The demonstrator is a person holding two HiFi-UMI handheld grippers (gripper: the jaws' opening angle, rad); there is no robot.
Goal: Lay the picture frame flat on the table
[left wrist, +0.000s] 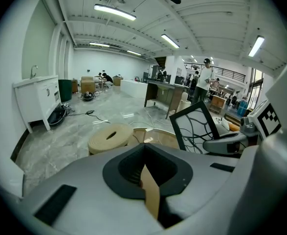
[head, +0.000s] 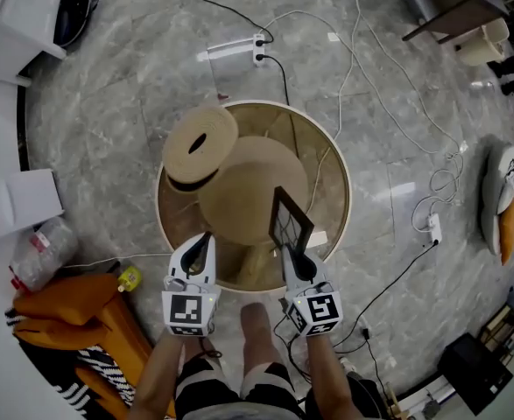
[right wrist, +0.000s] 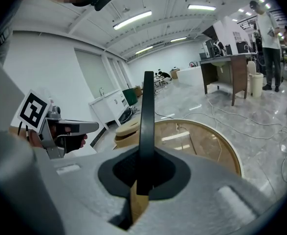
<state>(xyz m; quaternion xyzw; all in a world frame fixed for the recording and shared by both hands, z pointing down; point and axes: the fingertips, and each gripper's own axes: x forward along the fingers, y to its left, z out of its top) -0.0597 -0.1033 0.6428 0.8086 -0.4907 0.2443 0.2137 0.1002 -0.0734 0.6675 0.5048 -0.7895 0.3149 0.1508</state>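
Observation:
A black picture frame (head: 290,221) stands upright over the near right part of the round glass table (head: 345,182). My right gripper (head: 291,255) is shut on its lower edge. In the right gripper view the frame (right wrist: 146,116) shows edge-on, rising straight out of the right gripper (right wrist: 141,182). The left gripper view shows the frame (left wrist: 197,126) at the right, with its branch-pattern picture. My left gripper (head: 206,240) hangs at the table's near left edge, jaws together, holding nothing (left wrist: 148,180). Two straw hats, a small one (head: 201,145) and a larger one (head: 252,189), lie on the table.
Cables and a power strip (head: 258,52) run over the marble floor behind the table. An orange bag (head: 64,309) lies at the near left, a white cushion (head: 502,199) at the right. The person's legs (head: 257,339) stand at the table's near edge.

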